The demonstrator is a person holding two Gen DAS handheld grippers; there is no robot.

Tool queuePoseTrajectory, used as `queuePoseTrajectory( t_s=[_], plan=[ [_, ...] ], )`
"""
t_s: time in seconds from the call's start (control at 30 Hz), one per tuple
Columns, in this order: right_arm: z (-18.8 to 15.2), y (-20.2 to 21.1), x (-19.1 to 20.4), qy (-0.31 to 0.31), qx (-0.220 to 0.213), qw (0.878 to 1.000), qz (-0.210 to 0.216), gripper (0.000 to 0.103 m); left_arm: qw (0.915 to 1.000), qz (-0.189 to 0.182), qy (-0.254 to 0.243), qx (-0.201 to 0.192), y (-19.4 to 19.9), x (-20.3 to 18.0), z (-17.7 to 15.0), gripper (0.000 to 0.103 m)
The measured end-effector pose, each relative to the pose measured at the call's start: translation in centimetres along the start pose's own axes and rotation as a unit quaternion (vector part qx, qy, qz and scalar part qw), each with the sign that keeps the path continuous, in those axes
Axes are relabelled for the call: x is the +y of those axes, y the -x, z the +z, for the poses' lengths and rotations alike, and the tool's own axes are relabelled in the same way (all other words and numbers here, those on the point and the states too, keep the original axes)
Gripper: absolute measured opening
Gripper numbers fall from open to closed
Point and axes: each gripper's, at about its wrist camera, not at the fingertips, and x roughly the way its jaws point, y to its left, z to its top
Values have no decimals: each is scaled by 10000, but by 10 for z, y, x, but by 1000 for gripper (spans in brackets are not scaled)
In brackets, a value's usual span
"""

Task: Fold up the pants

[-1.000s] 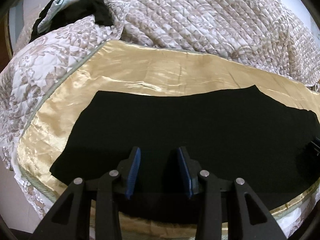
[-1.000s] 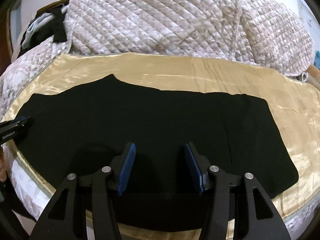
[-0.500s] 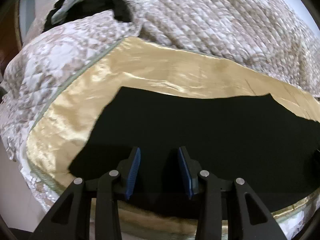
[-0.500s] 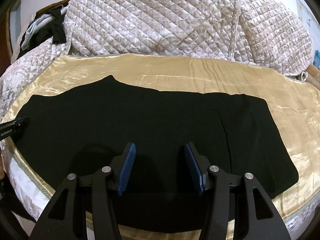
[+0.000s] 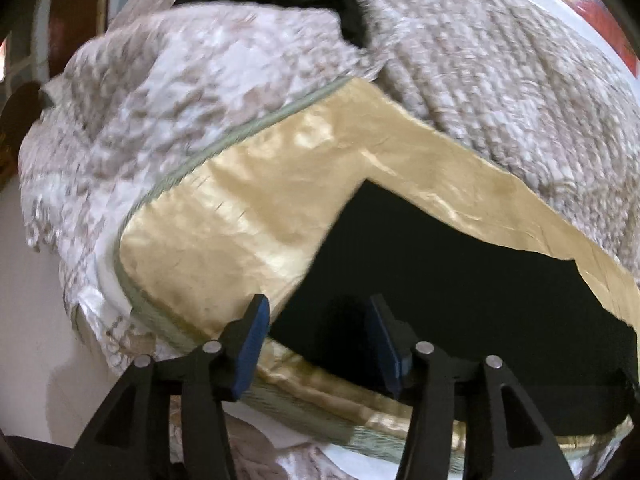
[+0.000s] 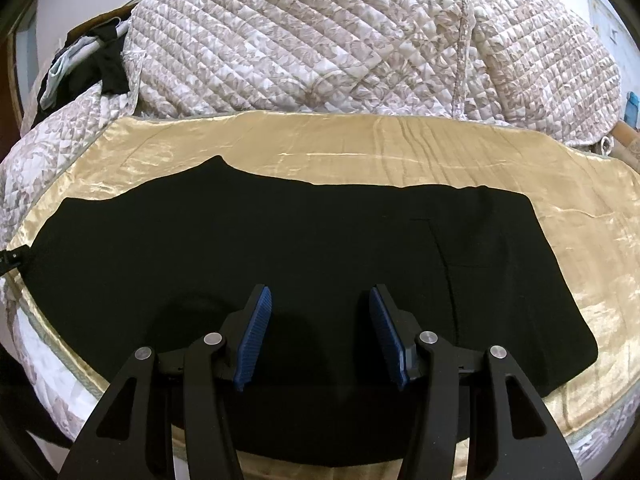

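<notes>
- Currently, black pants (image 6: 304,248) are laid flat on the gold sheet (image 6: 360,140).
- Left gripper (image 5: 316,320) is held wide open, empty, over the pants' end.
- Right gripper (image 6: 320,312) likewise open, nothing held.

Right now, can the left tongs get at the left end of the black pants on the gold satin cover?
Probably yes. The left tongs are open and empty over the near corner of the black pants on the gold satin cover; nothing lies between.
</notes>
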Motion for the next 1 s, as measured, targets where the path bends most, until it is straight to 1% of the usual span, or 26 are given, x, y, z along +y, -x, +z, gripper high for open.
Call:
queuePoseTrajectory(
  t_s=[0.03,0.13,0.2,0.3,0.4,0.53,0.63,0.73,0.87,0.93,0.97,1.0],
  plan=[
    [0,0,0,1,-2,10000,2,52,10000,-33,55,20,-1,2,0,54],
    [0,0,0,0,-3,10000,0,52,10000,-6,-13,-35,0,0,-4,55],
    [0,0,0,-3,0,10000,2,52,9999,-63,63,-72,2,1,-9,56],
    [0,0,0,2,-2,10000,-1,52,9985,-435,321,-63,9,8,-17,58],
    [0,0,0,-12,-3,10000,0,52,9930,-876,787,-94,15,21,-23,58],
    [0,-1,-1,-4,-3,10000,0,52,9870,-1156,1106,-126,15,28,-22,58],
    [-1,-1,2,12,0,10000,9,52,9859,-1286,1064,-157,15,24,-21,58],
    [-1,-2,3,9,0,10000,12,52,9845,-1378,1084,-74,10,21,-21,58],
    [-1,-2,3,10,2,10000,11,52,9832,-1425,1134,-73,9,21,-21,58],
    [-1,-2,2,2,-6,10000,17,52,9830,-1488,1074,-55,7,16,-19,57],
    [-1,-2,2,-1,-1,10000,17,52,9836,-1497,1003,-54,5,13,-17,57],
    [-1,-2,2,-1,0,10000,14,52,9849,-1478,899,-58,3,7,-14,54]
  ],
)
